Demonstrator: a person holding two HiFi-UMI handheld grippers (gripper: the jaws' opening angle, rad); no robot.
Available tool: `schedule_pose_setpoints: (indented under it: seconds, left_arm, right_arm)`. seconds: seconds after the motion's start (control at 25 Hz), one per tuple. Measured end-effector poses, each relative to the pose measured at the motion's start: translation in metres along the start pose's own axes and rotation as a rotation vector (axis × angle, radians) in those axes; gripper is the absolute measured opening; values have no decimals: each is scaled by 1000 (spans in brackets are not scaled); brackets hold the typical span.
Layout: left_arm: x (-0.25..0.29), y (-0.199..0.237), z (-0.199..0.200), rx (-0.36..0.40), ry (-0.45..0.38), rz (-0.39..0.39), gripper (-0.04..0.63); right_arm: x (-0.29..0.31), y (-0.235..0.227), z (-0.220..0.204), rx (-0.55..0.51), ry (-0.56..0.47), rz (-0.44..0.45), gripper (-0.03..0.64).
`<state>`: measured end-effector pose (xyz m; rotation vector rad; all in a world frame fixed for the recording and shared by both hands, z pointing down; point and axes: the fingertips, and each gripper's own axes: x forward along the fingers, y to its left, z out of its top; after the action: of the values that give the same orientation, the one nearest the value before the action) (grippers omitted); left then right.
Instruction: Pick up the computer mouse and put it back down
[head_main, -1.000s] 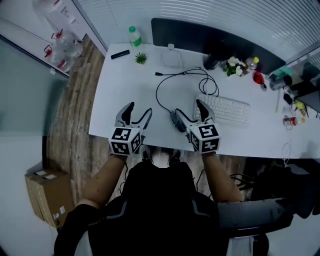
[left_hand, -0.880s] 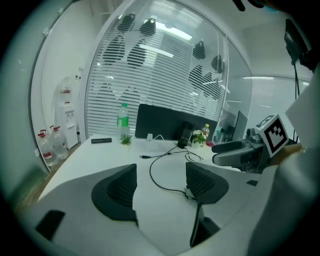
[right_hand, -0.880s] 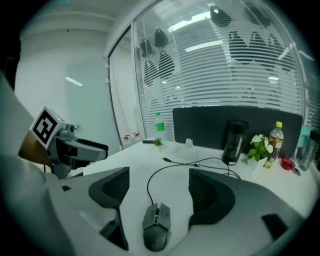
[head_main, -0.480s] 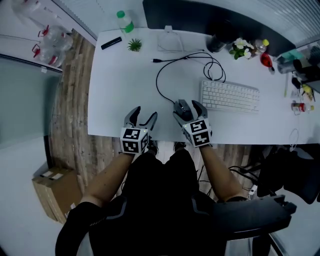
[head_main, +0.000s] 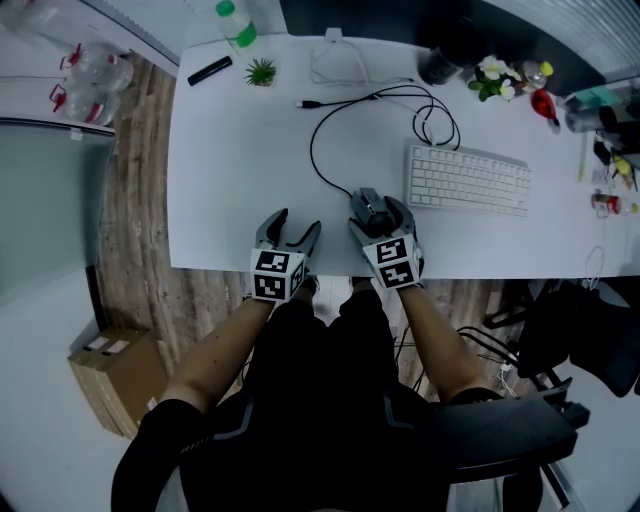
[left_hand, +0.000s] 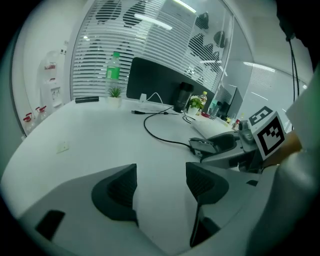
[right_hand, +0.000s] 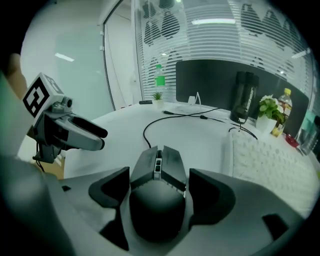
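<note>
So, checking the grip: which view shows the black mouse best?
Right gripper view: the black wired computer mouse sits large between the right tool's jaws. Head view shows it small; left gripper view, only its front.

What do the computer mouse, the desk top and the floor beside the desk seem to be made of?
The computer mouse: probably moulded plastic, matte black rounded back, angular dark-grey button panels with dull highlights.
The desk top: smooth white, slight sheen, likely laminate or painted board; core not visible.
The floor: wood or wood-look planks, brown grain streaks and plank seams.
</note>
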<state>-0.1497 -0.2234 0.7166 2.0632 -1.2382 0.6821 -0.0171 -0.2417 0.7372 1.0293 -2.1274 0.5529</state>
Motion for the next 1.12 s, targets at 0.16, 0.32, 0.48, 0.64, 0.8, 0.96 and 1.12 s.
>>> schedule_pose_setpoints:
  seconds: [0.16,0.32,0.48,0.64,0.8,0.96,1.12]
  left_arm:
    - [5,-3,-1,32,4,0,322]
    - [7,-6,-2,17,5,-4,321]
    - [8,-8,-6,26,9,0,307]
    - [6,-6,-4,33,-8,14,307]
    - [0,0,4,14,-40,38,274]
    - [-11,-2,16,16,-59,23,274]
    - [-34,-9,43,21,-118,6,275]
  right_arm:
    - [0,0,1,-3,-14,-8,367]
    - [0,1,0,-3,-11,-21,359]
    - [0,2,1,0,-20,-19,320]
    - [0,0,1,16,-15,-28,295]
    - [0,-1,3,28,4,-18,295]
    - [-13,3,21,46,-27,-6,295]
    - [-39,13,50,59,-60,15,295]
